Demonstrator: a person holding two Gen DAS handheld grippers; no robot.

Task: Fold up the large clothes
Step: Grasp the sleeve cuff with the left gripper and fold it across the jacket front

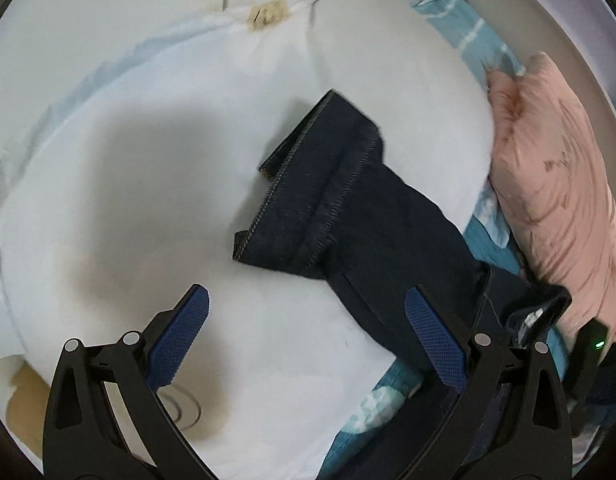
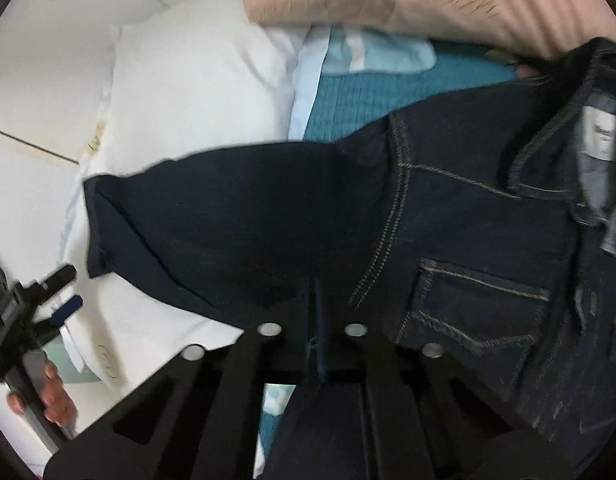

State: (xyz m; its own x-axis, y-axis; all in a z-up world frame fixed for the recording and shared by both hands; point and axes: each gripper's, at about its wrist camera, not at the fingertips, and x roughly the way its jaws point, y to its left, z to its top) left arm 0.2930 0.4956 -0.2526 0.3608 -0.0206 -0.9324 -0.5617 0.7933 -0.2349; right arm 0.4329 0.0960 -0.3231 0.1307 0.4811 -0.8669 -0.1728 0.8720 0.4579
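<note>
My left gripper (image 1: 308, 332) stands with its blue-padded jaws spread wide and nothing between them; it hangs above the white pillow (image 1: 155, 184), one pad over bare pillowcase and the other over the edge of the dark fabric. My right gripper (image 2: 312, 308) is clenched, the two fingers drawn together with no gap visible between them, and dark cloth lies directly under and around the tips; I cannot tell from this view whether a fold of that cloth is pinched in them. The jeans (image 2: 428, 220), dark navy denim with tan stitching, lie across the bed: the waistband, inner label and a back pocket sit on the right side of the right wrist view, and the legs run leftward onto the white pillow. In the left wrist view the leg hems (image 1: 308, 184) rest on top of the pillow, one hem lying over the other, cuffs open toward the wall. A pink pillow (image 1: 556, 184) lies beside the white one, touching it, with a teal bedspread (image 2: 368, 92) beneath both. In the right wrist view a hand (image 2: 53, 394) grips the handle of the left gripper at the lower left edge, over the pillow's margin. The frames are somewhat blurred.
</note>
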